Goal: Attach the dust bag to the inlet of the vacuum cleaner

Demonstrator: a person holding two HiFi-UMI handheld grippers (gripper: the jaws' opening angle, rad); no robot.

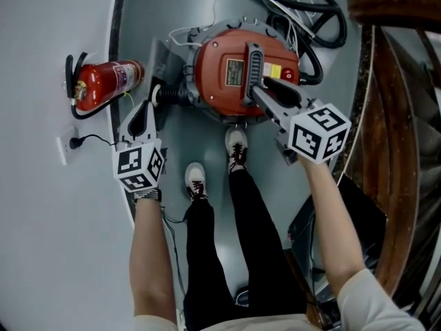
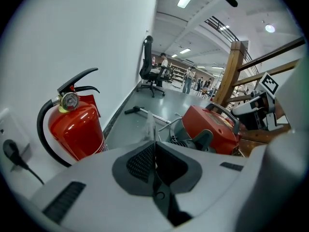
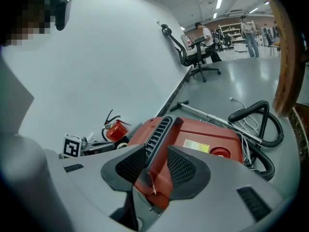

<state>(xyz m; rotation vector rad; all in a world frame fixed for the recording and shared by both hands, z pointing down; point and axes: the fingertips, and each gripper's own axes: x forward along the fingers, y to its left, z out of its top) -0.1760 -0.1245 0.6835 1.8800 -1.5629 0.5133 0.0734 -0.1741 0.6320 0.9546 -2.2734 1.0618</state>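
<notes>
Left gripper (image 1: 153, 96) was clamped tight on a thin grey edge of the dust bag (image 2: 149, 123), right up beside the black inlet (image 1: 171, 95) of the red vacuum cleaner (image 1: 227, 81). Right gripper (image 1: 258, 88) sat spread astride the dark handle (image 1: 254, 62), pads clear of it. A fire extinguisher (image 1: 103, 83) crowded the wall side, a black hose (image 1: 313, 16) lay coiled behind, and the person's shoes (image 1: 196, 179) stood just short of the drum.
</notes>
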